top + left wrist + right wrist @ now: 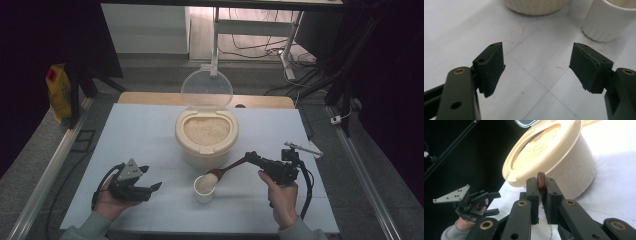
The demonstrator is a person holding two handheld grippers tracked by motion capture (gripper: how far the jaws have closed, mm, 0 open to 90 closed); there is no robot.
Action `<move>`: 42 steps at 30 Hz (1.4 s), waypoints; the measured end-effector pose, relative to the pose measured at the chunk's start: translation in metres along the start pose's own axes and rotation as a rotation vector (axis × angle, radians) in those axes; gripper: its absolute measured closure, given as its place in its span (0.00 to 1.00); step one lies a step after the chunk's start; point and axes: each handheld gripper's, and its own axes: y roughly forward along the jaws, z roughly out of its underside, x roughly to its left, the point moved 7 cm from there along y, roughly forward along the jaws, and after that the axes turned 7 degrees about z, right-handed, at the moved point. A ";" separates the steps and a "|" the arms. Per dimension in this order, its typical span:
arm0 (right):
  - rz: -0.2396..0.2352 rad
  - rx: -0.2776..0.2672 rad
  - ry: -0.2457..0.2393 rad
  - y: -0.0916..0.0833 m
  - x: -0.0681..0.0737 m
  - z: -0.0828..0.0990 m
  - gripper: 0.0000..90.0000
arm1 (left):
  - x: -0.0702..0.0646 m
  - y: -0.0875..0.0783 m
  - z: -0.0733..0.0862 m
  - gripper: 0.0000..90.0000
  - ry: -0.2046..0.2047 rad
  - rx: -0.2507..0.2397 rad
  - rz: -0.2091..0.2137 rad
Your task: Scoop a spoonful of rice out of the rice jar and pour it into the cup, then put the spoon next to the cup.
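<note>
Open left gripper (536, 66) near cup (607, 18)

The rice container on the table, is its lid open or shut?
Open. The rice container has its clear lid flipped up behind it, and the rice inside lies uncovered.

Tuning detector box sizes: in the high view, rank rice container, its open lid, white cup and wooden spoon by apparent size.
1. Rice container, largest.
2. Open lid, clearly smaller than the container body.
3 and 4. Wooden spoon and white cup look about alike: the spoon is longer but thin, and its bowl lies over the cup's rice, so no firm order.
</note>
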 end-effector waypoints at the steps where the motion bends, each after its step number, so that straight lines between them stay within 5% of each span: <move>1: -0.001 -0.001 -0.009 0.000 0.001 0.000 0.93 | 0.000 0.000 0.000 0.30 0.000 0.000 0.001; 11: 0.020 -0.009 -0.143 0.003 0.019 0.001 0.93 | 0.000 0.000 0.000 0.30 0.001 -0.001 -0.002; 21: 0.022 -0.047 -0.378 0.000 0.041 0.005 0.93 | 0.001 0.000 0.001 0.30 -0.001 0.000 -0.003; 33: 0.005 -0.096 -0.281 -0.036 0.018 -0.010 0.93 | 0.001 0.000 0.001 0.30 -0.003 0.001 -0.003; 42: 0.019 -0.031 -0.256 -0.046 0.002 -0.005 0.93 | 0.001 0.001 0.000 0.30 -0.001 0.005 -0.004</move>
